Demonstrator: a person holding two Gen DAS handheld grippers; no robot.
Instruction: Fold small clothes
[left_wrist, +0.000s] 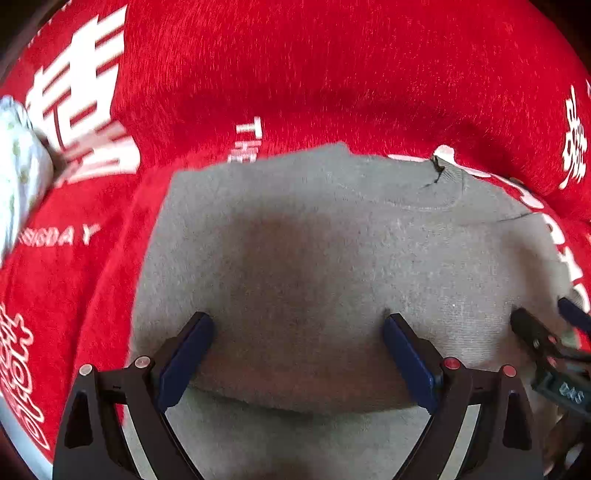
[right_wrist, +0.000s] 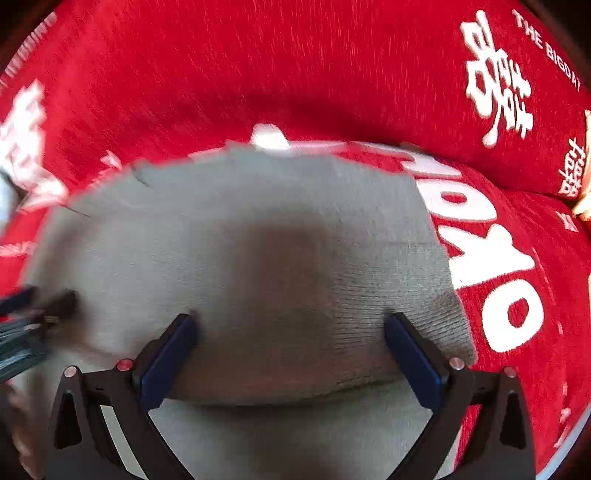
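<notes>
Looking down both wrist cams, a small grey knit sweater (left_wrist: 332, 240) lies flat on a red cover (left_wrist: 295, 74) with big white lettering and characters printed on it. The cover looks plush, and I can't tell what it's draped over.

Left tool (left_wrist: 297, 354) has its jaws spread wide, blue-padded fingers (left_wrist: 186, 360) hovering over the near part of the sweater, where a fold edge runs across between them. Nothing is pinched between the pads as far as I can see. The sweater's ribbed neckline (left_wrist: 439, 184) sits toward the far right in this view, with a bit of white poking out just behind it.

Right tool (right_wrist: 291, 356) is the same deal: jaws wide apart, blue pads (right_wrist: 415, 360) on either side of the grey knit, with the sweater's ribbed edge right beside its right finger. A fold line runs across between the fingers here too.

Each cam catches the other tool at its edge, down over the same sweater, so they're working side by side. Both shots are a bit motion-blurred.

Off at the left edge of the left cam there's a pale patterned piece of fabric (left_wrist: 18, 166) lying on the red cover, well apart from the sweater.
</notes>
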